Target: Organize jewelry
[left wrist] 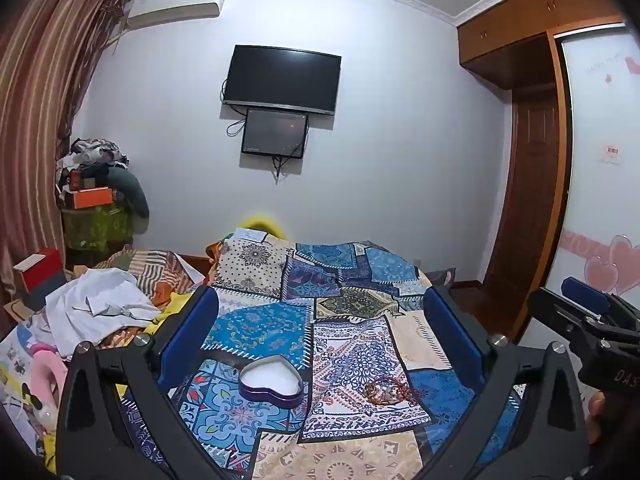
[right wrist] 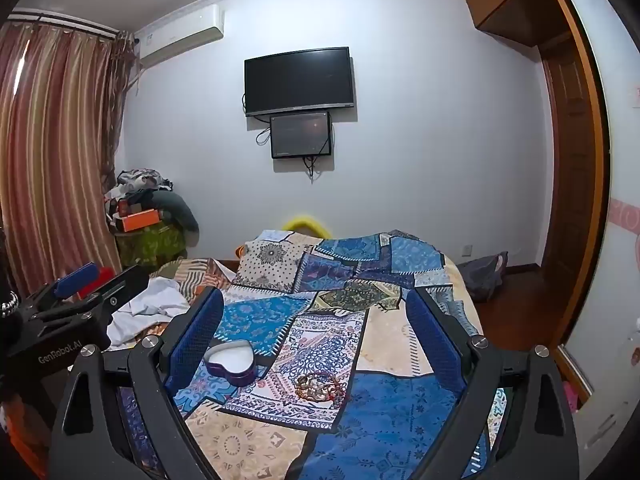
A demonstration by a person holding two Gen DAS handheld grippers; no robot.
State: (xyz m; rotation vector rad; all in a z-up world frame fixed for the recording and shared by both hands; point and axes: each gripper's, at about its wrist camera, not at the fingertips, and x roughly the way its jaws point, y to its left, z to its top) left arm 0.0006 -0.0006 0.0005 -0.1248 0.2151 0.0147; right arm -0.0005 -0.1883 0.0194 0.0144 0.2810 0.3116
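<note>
A purple heart-shaped tin (left wrist: 271, 380) with a white inside sits open on the patterned bedspread (left wrist: 352, 344). A small pile of red and gold bracelets (left wrist: 386, 390) lies just right of it. In the right wrist view the tin (right wrist: 231, 362) and the bracelets (right wrist: 320, 386) show the same way. My left gripper (left wrist: 320, 328) is open and empty, held above and short of both. My right gripper (right wrist: 314, 330) is open and empty too, over the bracelets. Each gripper shows at the edge of the other's view.
White cloth (left wrist: 100, 308) and striped bedding are heaped at the bed's left. A red box (left wrist: 38, 276) and a stack of boxes and clothes (left wrist: 96, 192) stand by the curtain. A wardrobe and door (left wrist: 532, 184) are to the right.
</note>
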